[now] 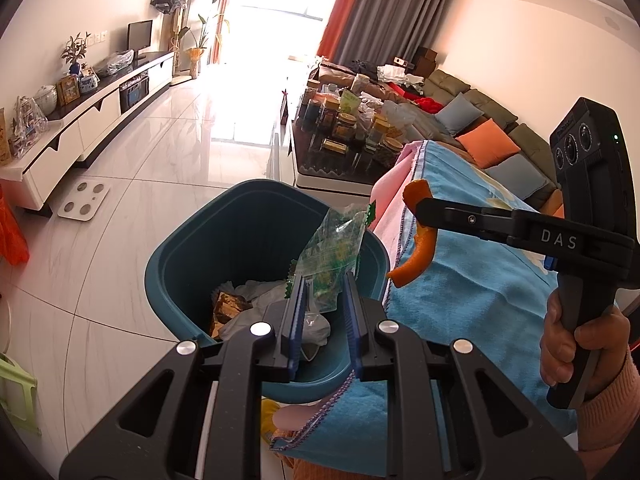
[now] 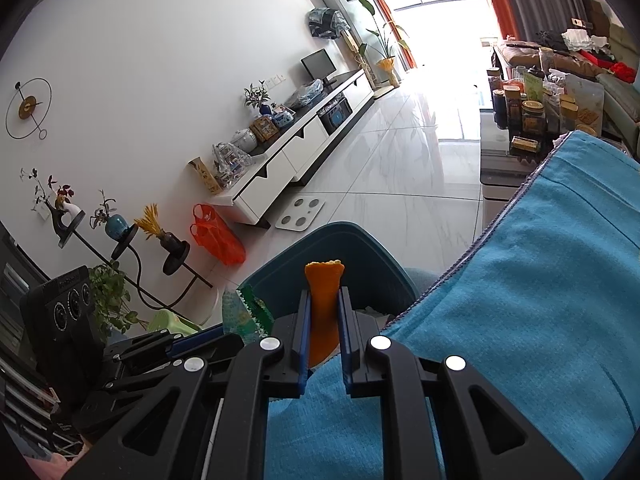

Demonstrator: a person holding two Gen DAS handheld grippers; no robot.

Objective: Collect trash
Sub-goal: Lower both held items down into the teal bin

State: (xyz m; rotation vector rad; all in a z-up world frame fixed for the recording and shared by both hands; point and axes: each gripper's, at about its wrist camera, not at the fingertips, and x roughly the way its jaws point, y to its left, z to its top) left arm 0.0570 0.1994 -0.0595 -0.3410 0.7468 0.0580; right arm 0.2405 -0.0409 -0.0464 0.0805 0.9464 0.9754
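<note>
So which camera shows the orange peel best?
The left wrist view: the whole curled orange peel hangs in the right tongs. The right wrist view shows only a narrow strip between the pads.

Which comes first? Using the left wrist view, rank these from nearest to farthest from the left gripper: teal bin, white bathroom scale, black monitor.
From the left gripper:
1. Teal bin, directly below and ahead.
2. White bathroom scale, on the floor, ahead to the left.
3. Black monitor, on the far TV cabinet, left.
</note>
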